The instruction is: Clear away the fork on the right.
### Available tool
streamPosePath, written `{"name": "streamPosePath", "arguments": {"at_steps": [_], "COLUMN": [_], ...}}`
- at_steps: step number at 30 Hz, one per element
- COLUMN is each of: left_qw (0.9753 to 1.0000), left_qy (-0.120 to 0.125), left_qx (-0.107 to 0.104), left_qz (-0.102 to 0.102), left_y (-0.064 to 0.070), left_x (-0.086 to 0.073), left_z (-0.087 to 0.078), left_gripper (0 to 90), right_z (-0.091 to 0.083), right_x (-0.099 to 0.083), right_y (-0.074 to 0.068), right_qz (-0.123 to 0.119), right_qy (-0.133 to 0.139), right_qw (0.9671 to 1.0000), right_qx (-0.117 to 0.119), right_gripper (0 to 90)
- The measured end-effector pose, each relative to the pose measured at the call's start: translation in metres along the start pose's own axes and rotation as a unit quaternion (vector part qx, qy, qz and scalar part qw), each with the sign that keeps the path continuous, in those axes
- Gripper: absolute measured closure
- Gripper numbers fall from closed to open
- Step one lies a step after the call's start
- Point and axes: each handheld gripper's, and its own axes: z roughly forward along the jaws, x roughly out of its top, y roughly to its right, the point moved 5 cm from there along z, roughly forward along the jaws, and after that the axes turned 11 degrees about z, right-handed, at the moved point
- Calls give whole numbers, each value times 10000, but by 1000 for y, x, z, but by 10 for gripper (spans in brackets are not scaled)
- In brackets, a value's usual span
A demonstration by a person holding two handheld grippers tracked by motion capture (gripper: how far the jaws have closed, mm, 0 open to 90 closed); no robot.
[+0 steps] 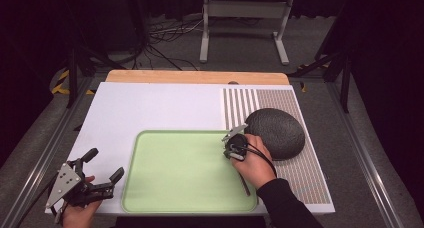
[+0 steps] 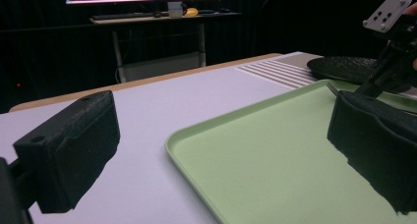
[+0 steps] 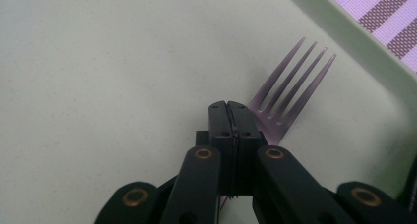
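A metal fork (image 3: pixel 292 84) points its tines toward the right rim of the pale green tray (image 1: pixel 185 188). My right gripper (image 3: pixel 229 108) is shut on the fork's neck, low over the tray's right part. In the high view the right gripper (image 1: pixel 232 144) sits by the tray's upper right corner, and the fork's handle (image 1: pixel 245 185) trails back under the hand. My left gripper (image 1: pixel 104 169) rests open and empty at the table's front left, just left of the tray. In the left gripper view its jaws stand wide apart (image 2: pixel 221 155), looking across the tray (image 2: pixel 275 155).
A dark oval bowl-like dish (image 1: pixel 276 133) lies upside down on a striped placemat (image 1: pixel 305 173) right of the tray. The white tabletop (image 1: pixel 150 108) spreads to the left and behind. A metal stand (image 1: pixel 245 23) and cables are on the floor beyond.
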Motion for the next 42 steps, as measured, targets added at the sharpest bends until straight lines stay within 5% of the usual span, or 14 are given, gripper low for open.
{"name": "streamPosePath", "arguments": {"at_steps": [42], "left_qw": [10000], "left_qy": [-7], "left_qx": [-33], "left_qz": [9], "left_y": [1], "left_x": [0], "left_z": [1], "left_gripper": [0], "right_z": [-11], "right_x": [-14], "right_y": [26], "right_qz": [451], "right_qy": [-27], "right_qw": [9986], "right_qx": [-266], "right_gripper": [897]}}
